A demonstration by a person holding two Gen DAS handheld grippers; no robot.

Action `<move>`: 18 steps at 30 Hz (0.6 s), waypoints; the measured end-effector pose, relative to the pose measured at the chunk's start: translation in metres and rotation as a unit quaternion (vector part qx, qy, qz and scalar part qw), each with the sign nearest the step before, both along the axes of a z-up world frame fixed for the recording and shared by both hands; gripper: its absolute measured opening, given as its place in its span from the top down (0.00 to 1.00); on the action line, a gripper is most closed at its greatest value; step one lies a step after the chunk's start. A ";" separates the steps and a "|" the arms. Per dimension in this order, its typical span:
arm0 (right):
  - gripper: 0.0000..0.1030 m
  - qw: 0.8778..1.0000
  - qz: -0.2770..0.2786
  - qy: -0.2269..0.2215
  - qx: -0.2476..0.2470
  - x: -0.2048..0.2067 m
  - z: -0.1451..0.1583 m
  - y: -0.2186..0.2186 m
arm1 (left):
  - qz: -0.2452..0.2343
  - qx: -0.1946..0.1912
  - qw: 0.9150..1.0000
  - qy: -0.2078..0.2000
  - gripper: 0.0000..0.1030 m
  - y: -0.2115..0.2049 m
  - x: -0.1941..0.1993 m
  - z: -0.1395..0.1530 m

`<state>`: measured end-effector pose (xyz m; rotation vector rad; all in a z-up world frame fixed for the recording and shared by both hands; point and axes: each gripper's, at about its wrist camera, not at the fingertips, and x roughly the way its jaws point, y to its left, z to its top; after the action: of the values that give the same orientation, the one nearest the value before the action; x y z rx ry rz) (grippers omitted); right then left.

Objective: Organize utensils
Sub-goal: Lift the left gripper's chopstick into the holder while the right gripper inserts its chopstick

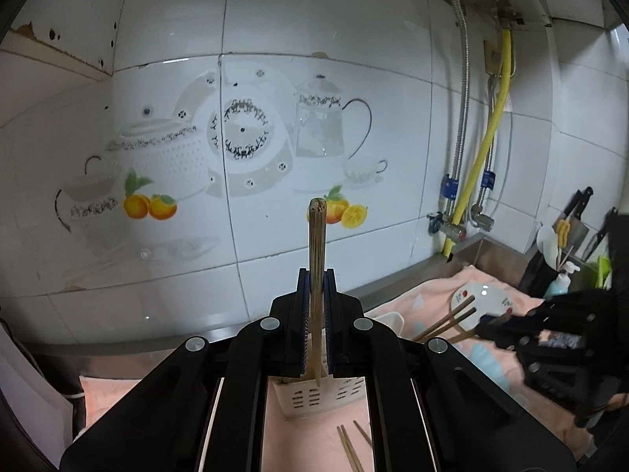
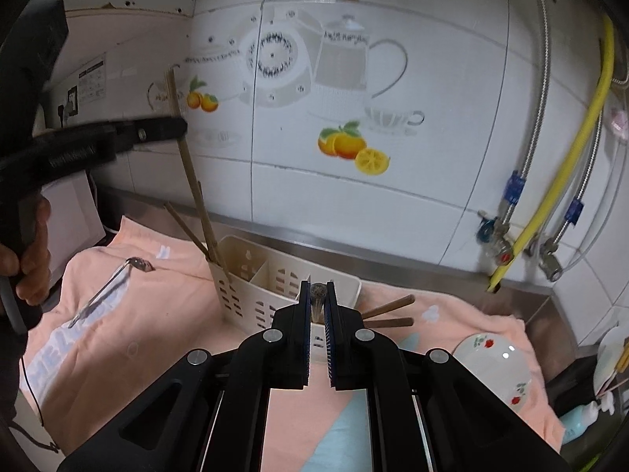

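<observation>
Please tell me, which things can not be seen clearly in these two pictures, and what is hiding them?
- Left view: the lower end of the held chopstick and most of the holder are hidden by the left gripper.
- Left view: the right gripper is blurred; its load is unclear.
- Right view: the thing between the right gripper pads shows end-on only.
- Right view: the bowl inside is out of sight.
</observation>
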<state>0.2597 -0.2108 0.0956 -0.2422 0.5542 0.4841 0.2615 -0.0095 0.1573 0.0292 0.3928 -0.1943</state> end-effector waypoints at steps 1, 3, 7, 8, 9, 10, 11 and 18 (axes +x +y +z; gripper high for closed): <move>0.94 1.000 0.000 0.005 0.001 0.003 -0.003 0.000 | 0.000 0.000 1.000 -0.003 0.94 0.000 0.000 0.002; 0.94 1.000 -0.001 0.012 0.001 0.008 -0.008 0.001 | 0.003 -0.001 1.000 -0.008 0.94 0.000 0.002 0.006; 0.94 1.000 -0.002 0.024 0.000 0.015 -0.016 0.004 | 0.010 -0.003 1.000 -0.012 0.94 0.002 0.009 0.008; 0.94 1.000 -0.002 0.028 0.001 0.018 -0.019 0.004 | 0.013 -0.006 1.000 -0.012 0.94 0.003 0.011 0.007; 0.94 1.000 -0.003 0.031 0.001 0.020 -0.020 0.004 | 0.015 -0.008 1.000 -0.011 0.94 0.004 0.013 0.007; 0.94 0.999 -0.003 0.033 0.000 0.021 -0.022 0.004 | 0.016 -0.010 1.000 -0.010 0.94 0.005 0.015 0.007; 0.94 0.999 -0.004 0.034 -0.001 0.023 -0.024 0.004 | 0.017 -0.012 1.000 -0.010 0.94 0.005 0.016 0.007; 0.93 0.999 -0.011 0.042 -0.006 0.030 -0.035 0.004 | 0.015 -0.014 1.000 -0.023 0.94 0.007 0.016 0.018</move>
<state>0.2899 -0.2072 0.0609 -0.2267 0.6417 0.4706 0.2773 -0.0028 0.1750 0.0009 0.3446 -0.1681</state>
